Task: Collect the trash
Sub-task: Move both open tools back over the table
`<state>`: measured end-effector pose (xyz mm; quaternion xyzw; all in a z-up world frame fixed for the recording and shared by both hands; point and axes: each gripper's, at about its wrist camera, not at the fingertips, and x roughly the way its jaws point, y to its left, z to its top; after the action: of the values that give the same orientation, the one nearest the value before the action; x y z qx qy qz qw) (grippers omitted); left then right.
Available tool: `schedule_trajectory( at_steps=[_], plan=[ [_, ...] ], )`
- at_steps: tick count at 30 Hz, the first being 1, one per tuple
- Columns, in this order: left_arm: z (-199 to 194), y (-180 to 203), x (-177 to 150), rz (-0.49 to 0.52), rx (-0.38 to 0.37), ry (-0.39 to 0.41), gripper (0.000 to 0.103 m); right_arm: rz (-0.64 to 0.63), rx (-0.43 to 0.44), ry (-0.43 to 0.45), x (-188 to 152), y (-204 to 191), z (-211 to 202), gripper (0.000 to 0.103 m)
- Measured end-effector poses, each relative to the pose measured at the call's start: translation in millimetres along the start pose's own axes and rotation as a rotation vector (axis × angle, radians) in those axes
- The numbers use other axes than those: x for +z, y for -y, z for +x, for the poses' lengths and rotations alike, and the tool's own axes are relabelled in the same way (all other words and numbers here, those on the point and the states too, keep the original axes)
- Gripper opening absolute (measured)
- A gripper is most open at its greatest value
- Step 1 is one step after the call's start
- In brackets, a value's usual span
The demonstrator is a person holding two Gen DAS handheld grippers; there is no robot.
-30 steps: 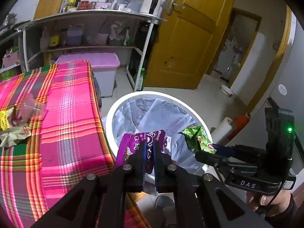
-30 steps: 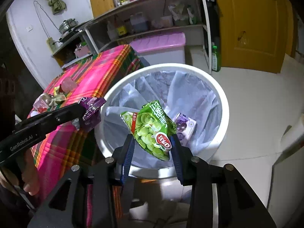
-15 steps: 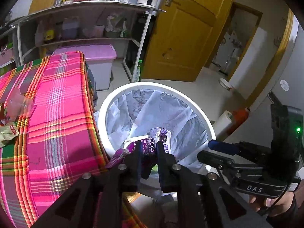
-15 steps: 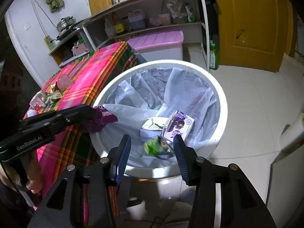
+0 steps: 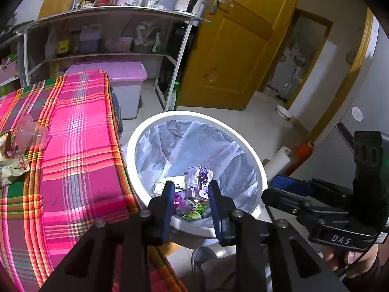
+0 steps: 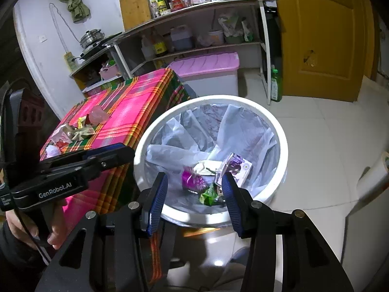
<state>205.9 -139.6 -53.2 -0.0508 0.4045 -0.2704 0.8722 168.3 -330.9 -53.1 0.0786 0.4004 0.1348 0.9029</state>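
Pale floor tiles run past a yellow wooden door (image 6: 323, 36) to a round white plastic bin lined with a thin translucent bag (image 6: 279, 131), which stands just beside the table draped in a pink-and-green plaid cloth (image 5: 80, 150).

Both tools hang over the bin's near rim. The left gripper (image 5: 190, 203) has its blue-padded jaws well apart and holds nothing; the right gripper (image 6: 194, 199) is spread wider still, also with nothing in it.

Down in the bin lie a crumpled purple foil snack packet (image 6: 192, 178), a green snack wrapper (image 6: 207, 196), a small purple-printed carton (image 6: 234, 168) and a scrap of white paper (image 6: 204, 166). By my reckoning that part of the job is done.

More remains on the table, well away from the bin at the cloth's far side: a clear plastic cup (image 5: 32, 133) lying over, crumpled pale wrappers (image 5: 12, 170) and a small red-and-white box (image 6: 60, 136). These look like the next things to fetch.

Writing I can read: "GenRobot.AI" on the left tool's body, "DAS" on the right one. Print on the trash is too small to make out.
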Motion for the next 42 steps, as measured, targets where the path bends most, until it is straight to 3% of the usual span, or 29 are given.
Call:
schedule_trajectory(
  at_steps=[6, 14, 29, 42],
  plan=[
    [-23, -3, -6, -0.01, 0.016, 0.038, 0.028, -0.027, 0.03, 0.045, 2, -13, -16, 0.047],
    [-70, -13, -20, -0.04, 0.092, 0.112, 0.028, -0.06, 0.074, 0.089, 6, -39, -30, 0.047],
    [-157, -62, -56, -0.125, 0.211, 0.224, 0.028, -0.186, 0.178, 0.078, 12, -106, -19, 0.047],
    [-200, -115, -72, -0.218, 0.348, 0.275, 0.028, -0.302, 0.223, 0.035, 27, -155, 6, 0.047]
  ],
)
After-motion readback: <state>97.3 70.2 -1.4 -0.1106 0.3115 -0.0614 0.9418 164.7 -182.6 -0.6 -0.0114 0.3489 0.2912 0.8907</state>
